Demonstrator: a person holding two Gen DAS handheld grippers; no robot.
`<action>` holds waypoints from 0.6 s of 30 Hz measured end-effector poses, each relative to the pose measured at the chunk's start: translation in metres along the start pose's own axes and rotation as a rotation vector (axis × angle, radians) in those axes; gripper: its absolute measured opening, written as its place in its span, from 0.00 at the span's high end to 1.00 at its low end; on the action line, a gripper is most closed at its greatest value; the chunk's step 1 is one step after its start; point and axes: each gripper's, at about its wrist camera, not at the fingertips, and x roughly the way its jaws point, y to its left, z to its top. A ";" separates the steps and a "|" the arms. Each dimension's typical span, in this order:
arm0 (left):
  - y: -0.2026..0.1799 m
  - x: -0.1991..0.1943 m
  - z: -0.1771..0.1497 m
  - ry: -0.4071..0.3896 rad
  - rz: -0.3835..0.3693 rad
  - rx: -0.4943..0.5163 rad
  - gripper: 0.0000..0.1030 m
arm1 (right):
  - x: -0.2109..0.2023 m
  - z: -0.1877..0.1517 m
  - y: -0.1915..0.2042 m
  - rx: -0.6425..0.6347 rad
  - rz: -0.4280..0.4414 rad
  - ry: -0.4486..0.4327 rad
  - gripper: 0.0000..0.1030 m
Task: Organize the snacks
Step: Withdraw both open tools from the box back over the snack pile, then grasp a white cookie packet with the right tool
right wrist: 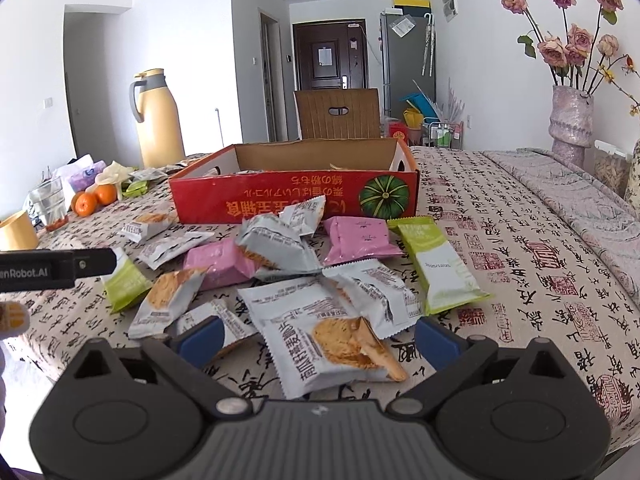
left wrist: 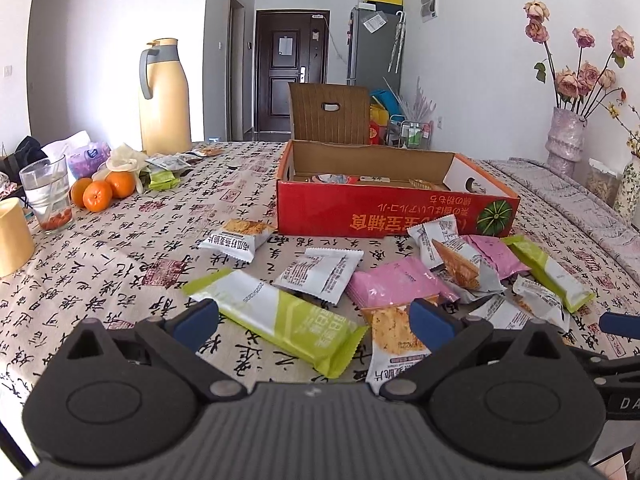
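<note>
A red cardboard box [left wrist: 372, 210] with a green pumpkin printed on its front wall stands open on the surface, its brown flap upright behind it and a few packets lying inside. In front of it, snack packets lie scattered flat or tilted against each other: a long green-and-white bar [left wrist: 280, 320] lying diagonally, two pink packets [right wrist: 360, 238] side by side near the box, another green-and-white bar [right wrist: 436, 268] to their right, and several grey-white cracker packets [right wrist: 320, 336], some overlapping in a loose heap, one [left wrist: 236, 236] apart at the left.

Snack packets [right wrist: 320, 280] before box [right wrist: 296, 196], on table [right wrist: 520, 280].
</note>
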 end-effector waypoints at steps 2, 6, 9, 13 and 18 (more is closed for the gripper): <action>0.000 -0.001 -0.001 0.000 -0.003 0.000 0.00 | 0.000 -0.001 0.001 -0.007 0.000 0.002 0.05; 0.001 -0.001 -0.002 0.002 -0.007 -0.001 0.00 | 0.006 -0.005 0.004 -0.030 -0.003 0.019 0.13; 0.001 -0.001 -0.002 0.006 -0.009 -0.002 0.00 | 0.015 -0.010 0.006 -0.059 0.005 0.028 0.13; 0.002 0.000 -0.003 0.010 -0.009 -0.004 0.00 | 0.023 -0.016 0.012 -0.127 -0.010 0.012 0.22; 0.003 0.003 -0.004 0.024 -0.011 -0.006 0.00 | 0.028 -0.016 0.011 -0.132 -0.012 0.018 0.54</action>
